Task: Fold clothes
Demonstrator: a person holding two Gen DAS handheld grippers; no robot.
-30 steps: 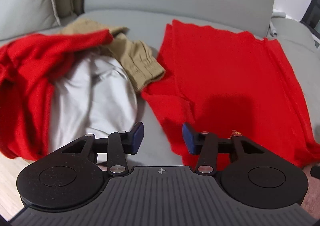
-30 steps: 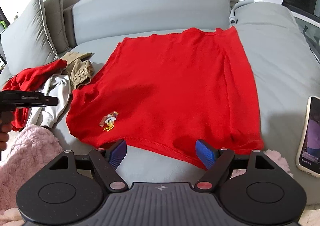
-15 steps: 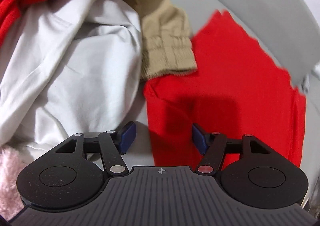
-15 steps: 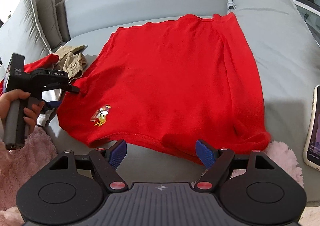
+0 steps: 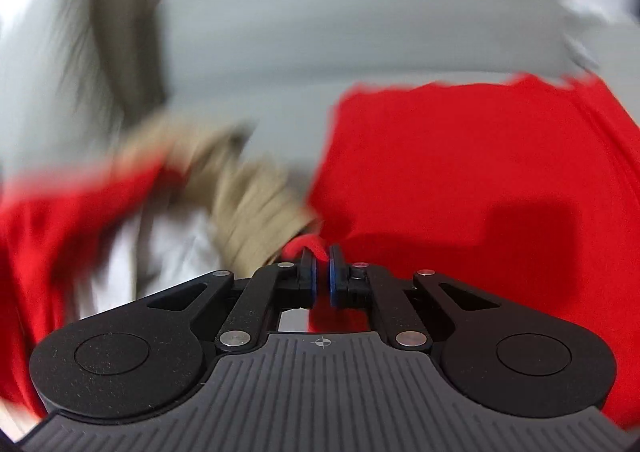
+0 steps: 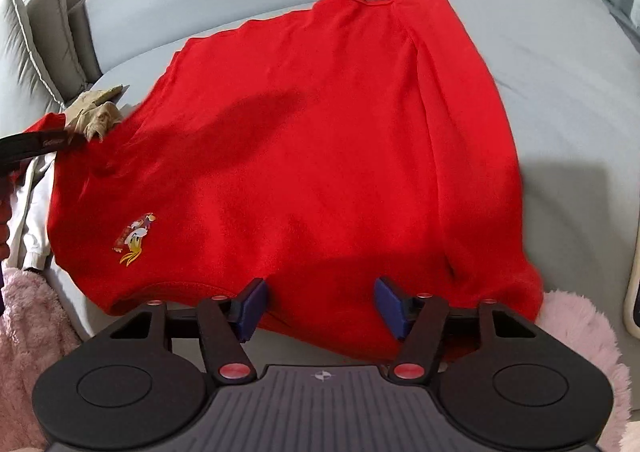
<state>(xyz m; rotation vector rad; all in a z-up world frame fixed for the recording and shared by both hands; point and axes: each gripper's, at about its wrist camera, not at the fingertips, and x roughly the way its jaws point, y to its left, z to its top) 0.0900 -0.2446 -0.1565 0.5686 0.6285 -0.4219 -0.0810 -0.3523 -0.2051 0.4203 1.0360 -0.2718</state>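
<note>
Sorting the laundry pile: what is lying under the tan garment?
Under the tan garment, a white garment and another red piece show; anything beneath them is covered.

1. The left wrist camera sits behind the left gripper (image 5: 321, 276) and looks forward and down along its jaws. It is very close to the left edge of the red shirt (image 5: 460, 180). The picture is blurred.
2. The right wrist camera sits behind the right gripper (image 6: 320, 306) and looks steeply down from the front of the sofa (image 6: 560, 84) toward its backrest. It is near the front hem and sees the whole shirt (image 6: 300, 140).
3. Both views share the shirt, the tan garment (image 5: 256, 204) (image 6: 98, 116) beside it and the backrest. The right view also shows the left gripper (image 6: 38, 142) at its left edge.
</note>
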